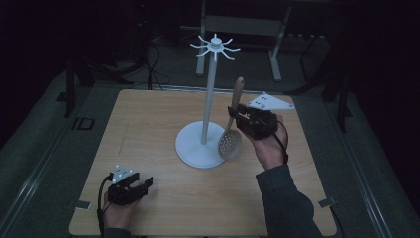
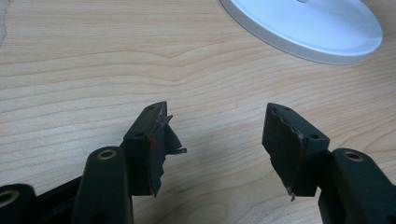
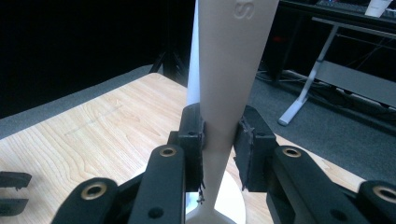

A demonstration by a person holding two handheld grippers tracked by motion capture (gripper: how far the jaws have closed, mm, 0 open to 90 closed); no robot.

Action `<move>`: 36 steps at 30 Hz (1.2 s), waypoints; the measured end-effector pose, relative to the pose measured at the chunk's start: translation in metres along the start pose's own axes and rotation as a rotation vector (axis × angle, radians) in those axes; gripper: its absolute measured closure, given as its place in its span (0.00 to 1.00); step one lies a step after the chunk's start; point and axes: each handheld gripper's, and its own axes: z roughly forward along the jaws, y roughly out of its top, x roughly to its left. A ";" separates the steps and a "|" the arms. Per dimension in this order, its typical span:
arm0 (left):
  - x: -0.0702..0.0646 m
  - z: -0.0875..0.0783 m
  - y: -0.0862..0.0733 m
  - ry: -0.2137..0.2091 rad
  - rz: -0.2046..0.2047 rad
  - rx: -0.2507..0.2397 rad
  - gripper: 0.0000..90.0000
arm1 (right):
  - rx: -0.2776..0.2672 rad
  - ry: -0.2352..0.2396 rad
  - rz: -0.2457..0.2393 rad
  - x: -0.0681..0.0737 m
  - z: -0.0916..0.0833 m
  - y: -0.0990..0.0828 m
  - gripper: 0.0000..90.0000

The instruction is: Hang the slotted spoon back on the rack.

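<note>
slotted spoon is held by its handle in the right gripper, the fingers clenched on the narrow part of the pale handle, one pad on each side as the right gripper view shows. the spoon hangs nearly upright in the high view, perforated bowl down and just above or touching the edge of the white stand base, handle tip pointing up beside the pole; whether the bowl rests on the base i cannot tell. the stand sits near the middle of the tabletop, with curved hooks fanning out from its crown well above the spoon. the left gripper rests low at the near left corner of the tabletop, well apart from the stand, its fingers released and spread with nothing between them. the step in hand looks like hanging the spoon on the stand: it is grasped and carried beside the pole, but not yet lifted to the hooks. the next move would call for raising the spoon until the handle end reaches hook height, then lining up any hole in the handle tip with one hook; no such hole can be made out here.
</note>
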 end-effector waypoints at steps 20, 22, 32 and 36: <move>0.000 0.000 0.000 0.000 0.001 0.001 0.46 | -0.009 -0.017 0.000 -0.005 -0.004 0.010 0.82; 0.000 0.000 0.000 0.000 0.001 0.001 0.46 | -0.011 -0.018 0.005 -0.005 -0.004 0.011 0.82; 0.000 0.000 0.000 0.000 0.001 0.001 0.46 | -0.016 -0.022 0.006 -0.008 -0.005 0.017 0.82; 0.000 0.000 0.000 0.000 0.001 0.001 0.46 | -0.022 -0.024 0.010 -0.008 -0.005 0.020 0.82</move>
